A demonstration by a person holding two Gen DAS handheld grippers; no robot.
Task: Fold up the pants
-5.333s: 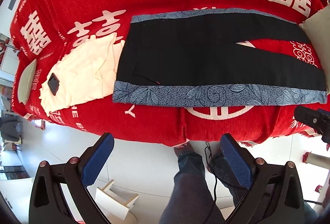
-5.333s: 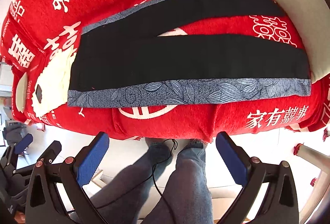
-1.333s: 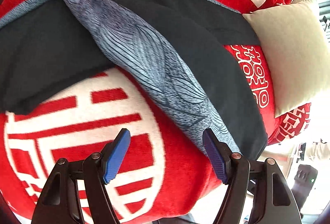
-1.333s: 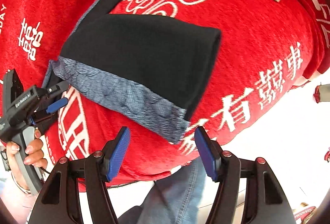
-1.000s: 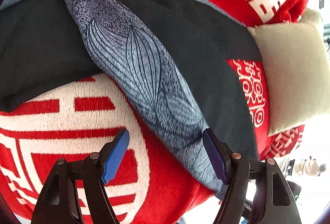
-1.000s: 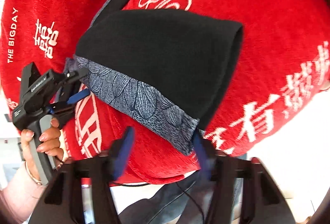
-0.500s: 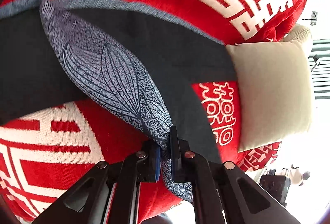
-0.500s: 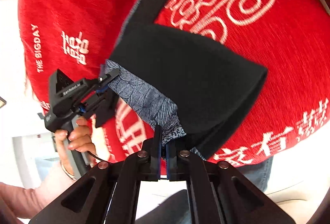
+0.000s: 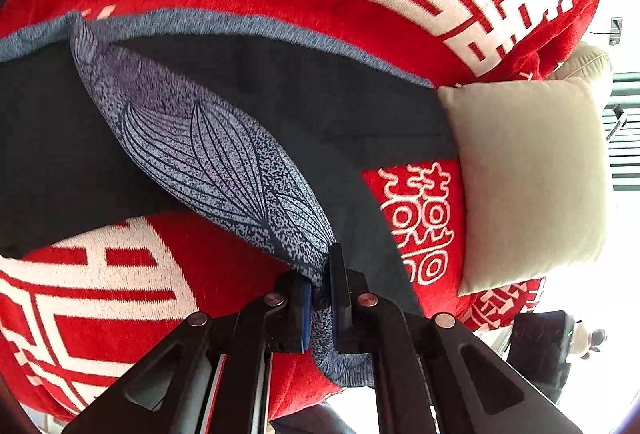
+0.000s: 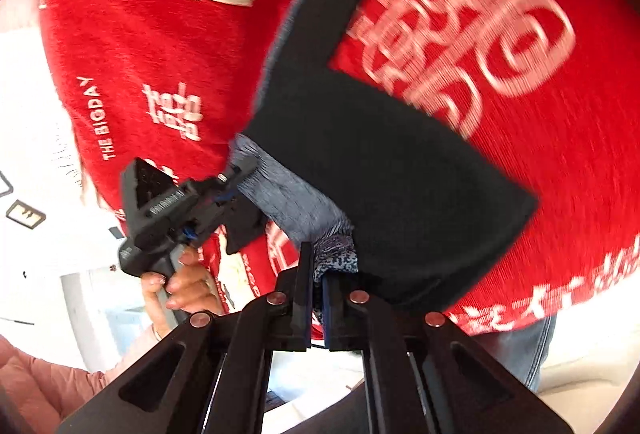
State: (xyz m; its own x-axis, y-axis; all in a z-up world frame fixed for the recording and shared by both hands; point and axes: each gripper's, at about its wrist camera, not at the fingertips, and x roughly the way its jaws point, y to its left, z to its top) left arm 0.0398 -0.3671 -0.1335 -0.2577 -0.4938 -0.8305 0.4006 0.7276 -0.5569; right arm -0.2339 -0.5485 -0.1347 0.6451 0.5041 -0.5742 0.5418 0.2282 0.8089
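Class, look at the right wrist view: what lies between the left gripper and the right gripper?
In the right wrist view, the pants' patterned blue-grey side band spans from the left gripper to the right gripper, both clamped on it.

beige pillow (image 9: 528,174) covering pants' (image 9: 280,98) far end

Black pants (image 9: 328,102) with a blue-grey leaf-patterned side band (image 9: 216,162) spread across the frame's middle, the band's edge lifted and bunched toward lower centre, one leg reaching right.
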